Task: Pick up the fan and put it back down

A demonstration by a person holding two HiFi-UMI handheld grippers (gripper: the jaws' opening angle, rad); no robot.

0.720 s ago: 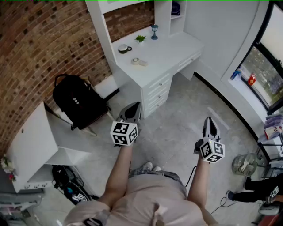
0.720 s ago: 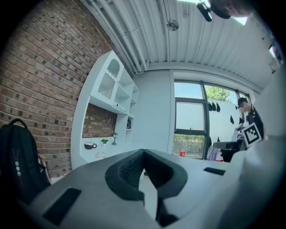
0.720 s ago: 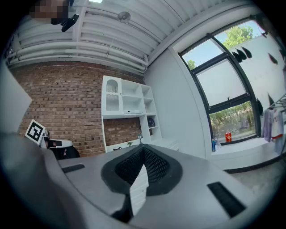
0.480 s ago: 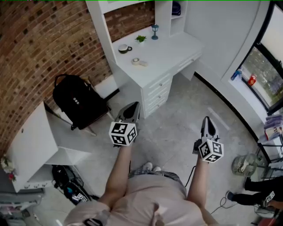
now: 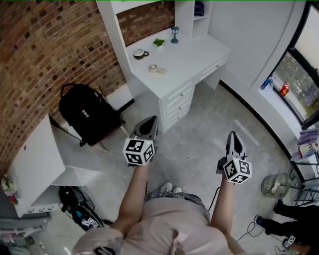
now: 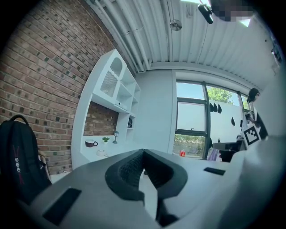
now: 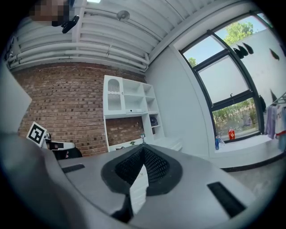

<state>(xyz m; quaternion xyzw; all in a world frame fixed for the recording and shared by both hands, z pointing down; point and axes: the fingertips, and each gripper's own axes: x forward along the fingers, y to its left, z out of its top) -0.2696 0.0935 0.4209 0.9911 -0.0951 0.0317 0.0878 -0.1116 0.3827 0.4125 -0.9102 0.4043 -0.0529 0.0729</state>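
Observation:
A small dark round fan (image 5: 198,8) stands in a cubby of the white shelf unit, far ahead of me; it also shows as a dark disc (image 7: 153,120) in the right gripper view. A round wire-cage fan (image 5: 274,185) sits on the floor at the right. My left gripper (image 5: 151,121) is held level over the floor, shut, with nothing between its jaws (image 6: 143,153). My right gripper (image 5: 234,135) is also level and shut, its tips meeting on nothing (image 7: 143,148). Both are far from either fan.
The white desk (image 5: 199,55) with drawers carries a cup (image 5: 139,54), a small plant (image 5: 159,43) and a tape roll (image 5: 153,68). A black backpack (image 5: 87,113) rests on a chair at the left. A person's legs (image 5: 286,221) show at the lower right.
Both grippers have stayed almost still. The person at the lower right has shifted along the picture's edge.

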